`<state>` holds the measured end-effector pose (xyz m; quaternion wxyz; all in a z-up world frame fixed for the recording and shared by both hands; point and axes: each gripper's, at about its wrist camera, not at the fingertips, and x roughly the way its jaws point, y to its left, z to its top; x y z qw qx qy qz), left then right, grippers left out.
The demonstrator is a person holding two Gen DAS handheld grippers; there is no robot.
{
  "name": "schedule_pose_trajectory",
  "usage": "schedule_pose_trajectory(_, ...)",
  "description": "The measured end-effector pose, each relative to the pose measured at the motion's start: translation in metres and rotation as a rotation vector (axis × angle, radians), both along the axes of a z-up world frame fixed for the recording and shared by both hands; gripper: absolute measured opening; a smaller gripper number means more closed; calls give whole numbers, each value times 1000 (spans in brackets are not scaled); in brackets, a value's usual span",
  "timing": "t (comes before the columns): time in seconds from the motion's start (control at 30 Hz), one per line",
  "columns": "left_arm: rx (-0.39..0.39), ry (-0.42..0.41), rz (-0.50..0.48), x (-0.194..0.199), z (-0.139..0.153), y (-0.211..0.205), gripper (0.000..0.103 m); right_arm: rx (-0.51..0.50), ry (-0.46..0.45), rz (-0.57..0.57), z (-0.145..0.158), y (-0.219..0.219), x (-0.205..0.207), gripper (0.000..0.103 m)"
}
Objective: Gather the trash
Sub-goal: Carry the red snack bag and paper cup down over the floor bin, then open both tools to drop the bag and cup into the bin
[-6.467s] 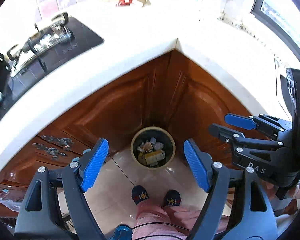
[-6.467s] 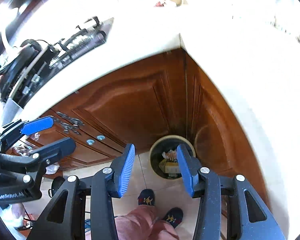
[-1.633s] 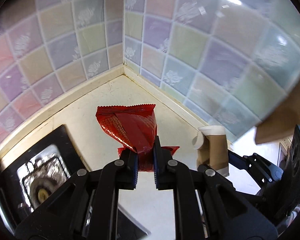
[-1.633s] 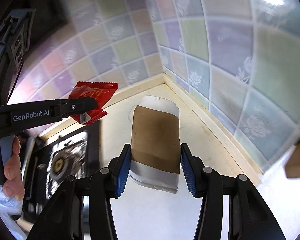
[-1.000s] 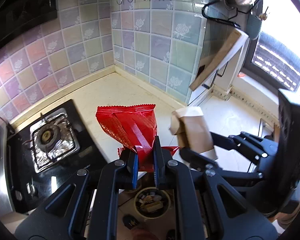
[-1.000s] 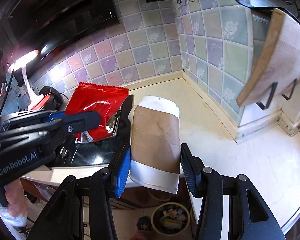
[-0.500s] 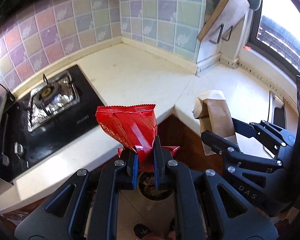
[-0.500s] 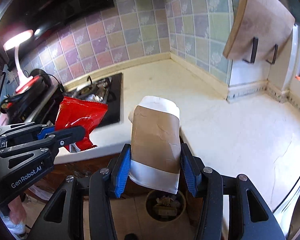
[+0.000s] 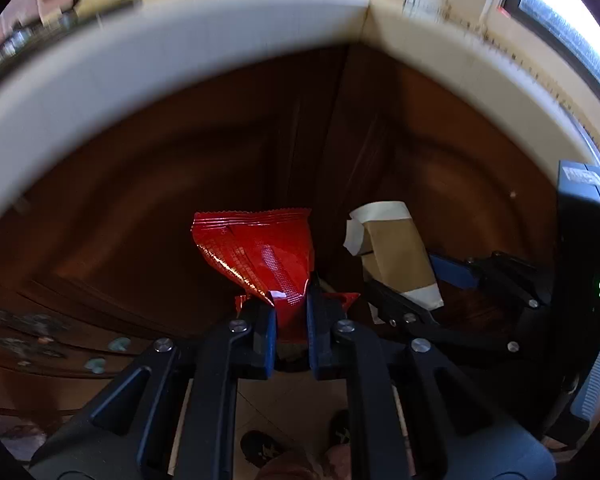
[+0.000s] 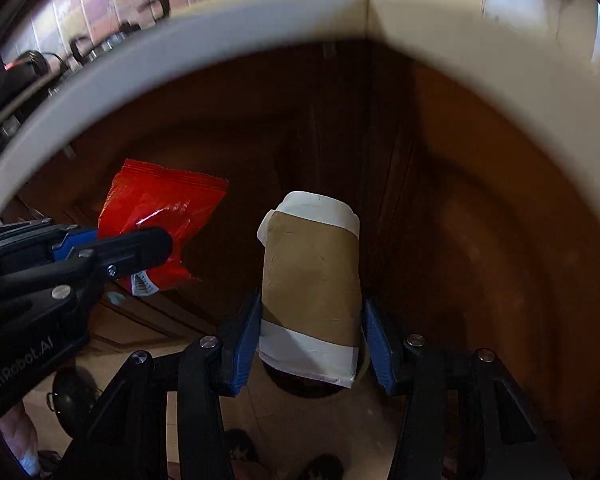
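Leftmost, the left gripper (image 9: 291,320) is clamped tight on the red wrapper's (image 9: 260,252) crumpled lower end; its crimped top sticks up past the pads. Right gripper (image 10: 310,340) pinches a flattened brown-and-white paper cup (image 10: 312,280) w/ both pads, probably above the blurred bin (image 10: 364,364).

The trash bin (image 10: 362,364) is almost wholly hidden behind the paper cup (image 10: 312,280) — only a sliver of rim shows, and its contents cannot be seen. In the left wrist view the bin sits behind the gripper's fingers, too dark to make out. The countertop edge (image 9: 172,52) and the cabinet doors (image 9: 148,200) are smeared by blur — the person's shoes (image 9: 260,450) are cut off at the bottom.
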<state>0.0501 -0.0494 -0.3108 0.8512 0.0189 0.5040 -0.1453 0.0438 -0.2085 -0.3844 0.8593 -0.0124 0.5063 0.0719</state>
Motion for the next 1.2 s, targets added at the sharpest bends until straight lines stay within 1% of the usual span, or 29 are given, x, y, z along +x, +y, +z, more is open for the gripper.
schedule_pose_trajectory(0.1, 19, 25, -20, 1, -57, -1, 9, 7, 44, -23, -64, -4, 1, 48)
schedule_pose_trajectory(0.17, 22, 48, -25, 4, -94, 0, 9, 5, 66, -46, -101, -7, 2, 48)
schedule_pose_trajectory(0.23, 19, 67, -29, 9, -123, 2, 10, 10, 84, -61, -134, -10, 4, 49)
schedule_pose_trajectory(0.27, 21, 77, -29, 12, -139, 3, 10, 8, 95, -71, -155, -13, 5, 49)
schedule_pose_trajectory(0.37, 4, 106, -28, 21, -181, 6, 10, 9, 123, -82, -199, -17, 9, 49)
schedule_pose_trajectory(0.43, 9, 117, -27, 26, -205, 8, 10, 12, 149, -87, -227, -19, 13, 49)
schedule_pose_trajectory(0.57, 14, 133, -35, 36, -248, 10, 11, 19, 162, -84, -269, -22, 19, 50)
schedule_pose_trajectory(0.67, 19, 153, -48, 44, -275, 7, 19, 13, 181, -78, -293, -20, 24, 51)
schedule_pose_trajectory(0.7, 22, 161, -50, 46, -281, 6, 33, 11, 194, -75, -302, -19, 25, 52)
schedule_pose_trajectory(0.73, 28, 167, -46, 48, -288, 6, 52, 8, 205, -75, -308, -20, 23, 53)
schedule_pose_trajectory(0.77, 32, 170, -39, 51, -293, 6, 58, 1, 217, -77, -313, -20, 24, 60)
schedule_pose_trajectory(0.8, 30, 171, -36, 53, -296, 4, 62, -5, 224, -79, -318, -19, 26, 63)
schedule_pose_trajectory(0.87, 35, 170, -32, 54, -303, 3, 64, -5, 215, -79, -323, -20, 25, 63)
schedule_pose_trajectory(0.93, 45, 164, -27, 53, -307, 2, 71, -7, 212, -72, -325, -17, 23, 63)
schedule_pose_trajectory(1.0, 45, 154, -24, 57, -307, 3, 71, -13, 211, -68, -323, -19, 19, 63)
schedule_pose_trajectory(1.07, 46, 141, -22, 54, -305, 0, 72, -14, 211, -68, -318, -16, 25, 63)
schedule_pose_trajectory(1.2, 48, 118, -16, 52, -298, -1, 78, -10, 208, -83, -309, -26, 27, 63)
